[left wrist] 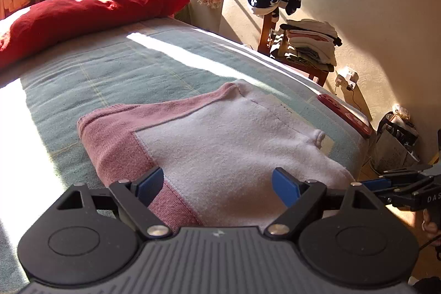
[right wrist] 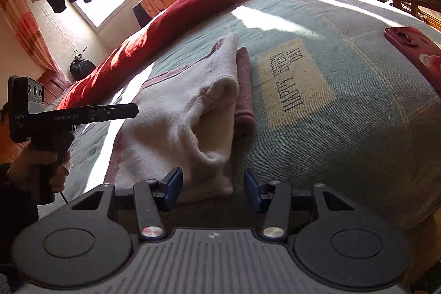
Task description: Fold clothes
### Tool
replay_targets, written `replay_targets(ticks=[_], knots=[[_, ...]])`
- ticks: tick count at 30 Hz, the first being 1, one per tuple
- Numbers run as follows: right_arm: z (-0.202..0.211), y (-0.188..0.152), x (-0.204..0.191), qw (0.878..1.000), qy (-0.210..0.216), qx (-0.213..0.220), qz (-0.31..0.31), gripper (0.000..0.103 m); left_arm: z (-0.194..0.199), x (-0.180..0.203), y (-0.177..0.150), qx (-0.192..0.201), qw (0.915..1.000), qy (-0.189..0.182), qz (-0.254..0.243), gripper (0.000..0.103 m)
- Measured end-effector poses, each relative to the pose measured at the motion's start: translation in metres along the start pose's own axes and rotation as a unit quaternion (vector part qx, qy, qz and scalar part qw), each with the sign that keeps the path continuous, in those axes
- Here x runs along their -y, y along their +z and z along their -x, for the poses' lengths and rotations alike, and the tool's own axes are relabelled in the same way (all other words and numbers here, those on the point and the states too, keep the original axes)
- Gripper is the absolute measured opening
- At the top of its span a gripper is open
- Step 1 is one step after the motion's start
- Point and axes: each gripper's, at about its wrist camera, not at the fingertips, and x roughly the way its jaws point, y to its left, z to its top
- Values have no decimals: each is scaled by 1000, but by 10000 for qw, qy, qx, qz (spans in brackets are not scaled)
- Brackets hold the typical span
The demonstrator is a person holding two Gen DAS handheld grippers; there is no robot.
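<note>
At the frame's right edge, right gripper (left wrist: 386,183) half cut off.

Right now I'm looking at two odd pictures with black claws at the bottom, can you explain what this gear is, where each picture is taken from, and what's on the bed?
These are two hand-held grippers, each carrying a wide-angle camera that looks forward along its two blue-padded fingers. One picture comes from the left gripper, the other from the right gripper. In the right view you can see the person's hand holding the left tool by its pistol grip. On the bed, over a blue-green blanket, lies a partly folded pink and white garment. A red phone rests near the bed's edge, and a red duvet is bunched farther back. Both grippers are open and hold nothing; the right one has the garment's near corner between its fingers, not yet pinched.
</note>
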Motion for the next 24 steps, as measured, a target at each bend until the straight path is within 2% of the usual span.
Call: replay_targets(ticks=[2, 4, 7, 11, 15, 19, 21, 22, 24], knots=[[3, 4, -5, 9999, -7, 85, 83, 57, 17, 22, -11, 23, 9979, 7, -643, 88], [3, 6, -9, 9998, 53, 131, 110, 57, 27, 41, -28, -36, 9930, 198, -1160, 88], [-1, 7, -15, 9997, 134, 136, 136, 59, 28, 64, -59, -252, 9770, 791, -1966, 88], [-2, 8, -21, 9997, 130, 132, 159, 60, 21, 71, -81, -417, 9564, 1474, -2486, 88], [1, 7, -26, 9996, 92, 158, 209, 62, 15, 76, -83, -344, 9403, 1803, -2866, 89], [3, 5, -29, 9996, 33, 158, 246, 64, 5, 89, -89, -448, 9062, 2083, -3652, 89], [4, 3, -29, 9996, 11, 170, 234, 64, 5, 85, -87, -464, 9053, 2176, -3618, 89], [5, 3, -28, 9995, -6, 195, 232, 64, 8, 81, -86, -451, 9084, 2212, -3518, 90], [8, 3, -27, 9995, -30, 234, 231, 64, 17, 67, -80, -407, 9229, 2241, -3104, 90]])
